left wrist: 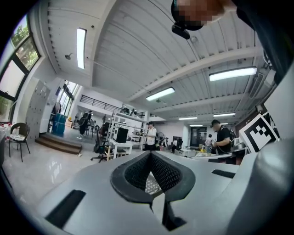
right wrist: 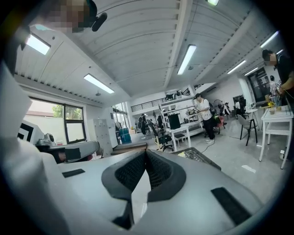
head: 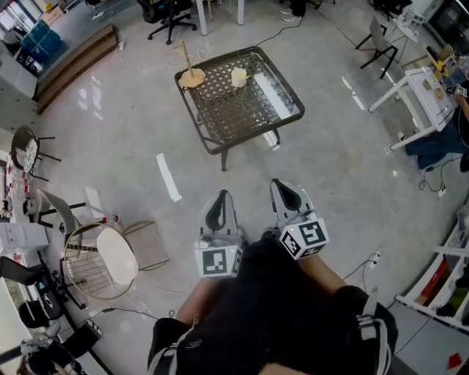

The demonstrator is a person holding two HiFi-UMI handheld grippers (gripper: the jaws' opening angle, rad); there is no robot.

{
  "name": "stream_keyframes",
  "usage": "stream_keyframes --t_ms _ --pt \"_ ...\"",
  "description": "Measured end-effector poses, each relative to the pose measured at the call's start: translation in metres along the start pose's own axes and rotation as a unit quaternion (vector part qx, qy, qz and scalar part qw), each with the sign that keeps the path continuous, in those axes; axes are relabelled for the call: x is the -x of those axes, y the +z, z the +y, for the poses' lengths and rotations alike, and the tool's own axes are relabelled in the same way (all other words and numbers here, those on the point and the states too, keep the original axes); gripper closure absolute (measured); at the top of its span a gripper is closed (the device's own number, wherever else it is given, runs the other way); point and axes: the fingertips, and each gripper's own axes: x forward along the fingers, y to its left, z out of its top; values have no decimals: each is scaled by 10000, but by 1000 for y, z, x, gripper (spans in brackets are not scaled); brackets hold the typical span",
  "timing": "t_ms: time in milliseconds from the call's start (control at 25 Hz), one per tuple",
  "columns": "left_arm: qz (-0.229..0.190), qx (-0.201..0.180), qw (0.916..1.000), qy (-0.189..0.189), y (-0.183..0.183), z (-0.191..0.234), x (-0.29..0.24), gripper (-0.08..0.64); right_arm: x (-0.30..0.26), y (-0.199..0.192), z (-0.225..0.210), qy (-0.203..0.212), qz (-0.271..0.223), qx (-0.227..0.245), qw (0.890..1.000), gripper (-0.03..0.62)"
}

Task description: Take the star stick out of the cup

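Far ahead on the floor stands a low dark mesh table [head: 220, 110]. At its far left corner sits a tan round thing [head: 192, 78] with a thin stick [head: 183, 56] rising from it. A pale yellow thing [head: 239, 76] lies to its right; it is too small to make out its shape. My left gripper [head: 218, 202] and right gripper [head: 286, 192] are held close to the body, well short of the table, side by side and pointing towards it. Each one has its jaws together with nothing between them, as the left gripper [left wrist: 150, 154] and right gripper [right wrist: 146, 151] views show.
A white strip [head: 275, 95] lies along the table's right side. A wire chair with a white seat [head: 102, 260] stands at lower left. White tables [head: 421, 95] stand at right and an office chair [head: 172, 15] at the top. A tape mark [head: 168, 176] and a power strip [head: 374, 258] lie on the floor.
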Motion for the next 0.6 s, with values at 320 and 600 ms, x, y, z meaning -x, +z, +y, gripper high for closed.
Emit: stream_keyframes --t_ms 320,600 --pt "34 22 9998 -209 -8 13 -9 545 -20 -6 -3 -263 49 2 9996 583" --pt "46 56 9999 -145 -10 21 -52 545 -57 -5 -33 -258 124 -34 9996 583"
